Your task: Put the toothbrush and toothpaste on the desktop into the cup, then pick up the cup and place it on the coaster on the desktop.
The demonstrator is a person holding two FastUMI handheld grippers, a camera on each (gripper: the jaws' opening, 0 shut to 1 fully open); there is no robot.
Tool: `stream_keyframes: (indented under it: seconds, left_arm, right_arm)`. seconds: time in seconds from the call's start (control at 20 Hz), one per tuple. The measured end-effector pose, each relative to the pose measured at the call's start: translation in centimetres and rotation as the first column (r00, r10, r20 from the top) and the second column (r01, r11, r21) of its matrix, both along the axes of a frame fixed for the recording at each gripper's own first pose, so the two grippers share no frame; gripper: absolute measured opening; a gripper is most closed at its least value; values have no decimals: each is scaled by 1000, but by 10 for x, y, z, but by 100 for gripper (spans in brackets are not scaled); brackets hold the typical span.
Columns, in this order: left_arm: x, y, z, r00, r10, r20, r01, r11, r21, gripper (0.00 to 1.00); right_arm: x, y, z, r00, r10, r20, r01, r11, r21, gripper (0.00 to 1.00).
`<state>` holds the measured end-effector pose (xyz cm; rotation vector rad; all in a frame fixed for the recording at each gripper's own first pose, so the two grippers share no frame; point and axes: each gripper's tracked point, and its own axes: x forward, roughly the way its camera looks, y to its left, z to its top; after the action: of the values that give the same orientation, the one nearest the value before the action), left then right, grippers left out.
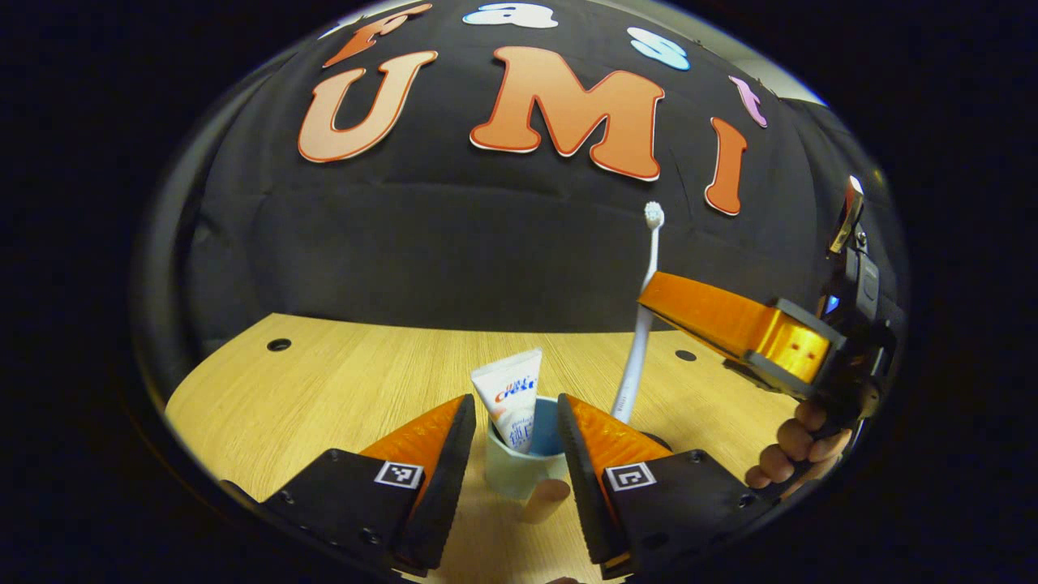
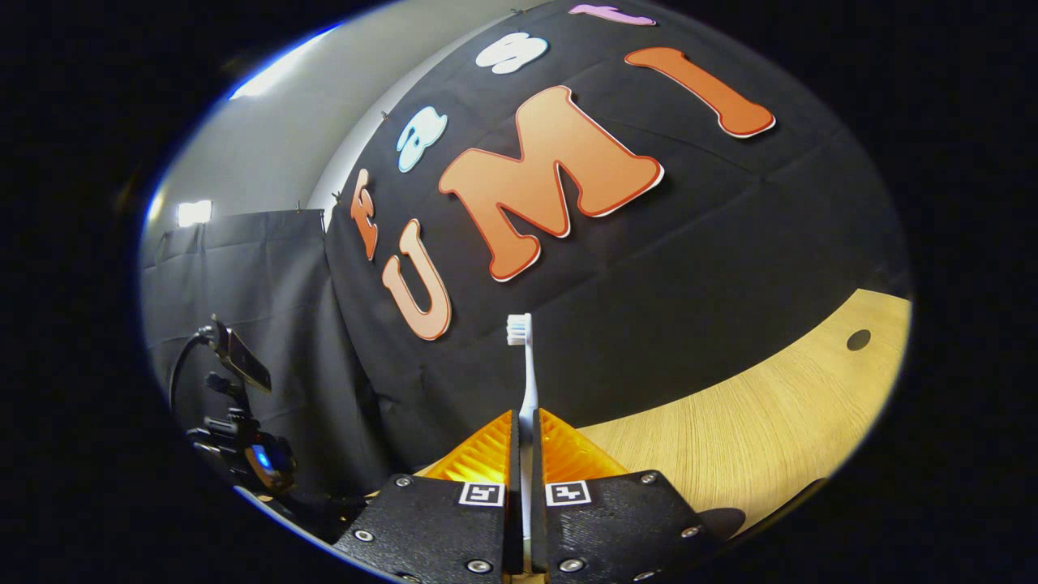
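A pale blue cup (image 1: 519, 474) stands on the wooden desktop (image 1: 324, 389) between the fingers of my left gripper (image 1: 517, 434), which is open with its fingers close to the cup's sides. A white toothpaste tube (image 1: 511, 397) stands upright inside the cup. My right gripper (image 1: 646, 302) comes in from the right, shut on a white toothbrush (image 1: 645, 324) held upright with the bristles on top. The brush's lower end hangs just right of the cup's rim. In the right gripper view the toothbrush (image 2: 527, 381) rises straight up between the closed fingers of that gripper (image 2: 525, 430).
A hand (image 1: 791, 458) holds the right gripper at the right edge. A dark flat patch (image 1: 663, 442), perhaps the coaster, lies just right of the cup and shows again as a dark patch (image 2: 722, 519). Holes (image 1: 278, 345) mark the desktop. The other unit's dark housing (image 2: 243, 454) sits far left.
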<state>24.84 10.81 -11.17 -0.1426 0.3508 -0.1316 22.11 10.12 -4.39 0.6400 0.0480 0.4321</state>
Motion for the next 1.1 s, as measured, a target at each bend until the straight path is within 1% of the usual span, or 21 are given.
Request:
stream_keyframes:
  seconds: [0.05, 0.15, 0.2, 0.25, 0.4, 0.65, 0.7, 0.75, 0.95, 1.0, 1.05, 1.1]
  left_arm:
    - [-4, 0, -1, 1000, -1, -2, 1, 1000, 1, 67]
    - [-10, 5, -3, 1000, 8, -5, -8, 1000, 21, 72]
    - [-12, 8, 0, 1000, 14, 2, -14, 1000, 24, 68]
    - [-14, 11, 1, 1000, 16, 8, -16, 1000, 19, 70]
    - [-15, 12, 1, 1000, 26, 10, -26, 1000, 16, 70]
    - [-21, 13, -8, 999, 19, -44, -18, 1000, 20, 69]
    - [-20, 12, -9, 998, 18, -52, -17, 1000, 22, 72]
    - [-20, 12, -9, 998, 18, -57, -17, 1000, 26, 70]
    - [-24, 4, -5, 996, 3, -92, 3, 998, 63, 70]
    - [-25, 1, -7, 994, -1, -110, 9, 997, 73, 72]
    - [-26, -1, -14, 990, -1, -142, 12, 997, 78, 71]
    - [-28, -6, -20, 984, -16, -175, 29, 997, 72, 70]
  right_arm:
    - [-1, 5, -2, 1000, 5, 0, -5, 1000, 3, 4]
    - [1, 9, 2, 1000, -1, 21, 1, 1000, 23, 4]
    - [3, 10, 4, 999, -9, 34, 8, 999, 31, 4]
    - [5, 12, 5, 999, -15, 42, 14, 999, 30, 4]
    - [8, 18, -2, 999, -23, 44, 23, 1000, 0, 4]
    - [1, 26, -14, 999, -16, 28, 17, 998, -67, 4]
    - [0, 27, -15, 1000, -15, 27, 18, 996, -86, 4]
    - [-2, 27, -18, 1000, -15, 24, 17, 995, -97, 4]
    - [-11, 27, -35, 999, 4, -35, -8, 991, -134, 5]
    - [-13, 27, -42, 998, 8, -63, -18, 987, -157, 5]
    - [-16, 26, -51, 996, 10, -88, -26, 983, -184, 6]
    - [-22, 25, -58, 995, 12, -103, -33, 979, -202, 6]
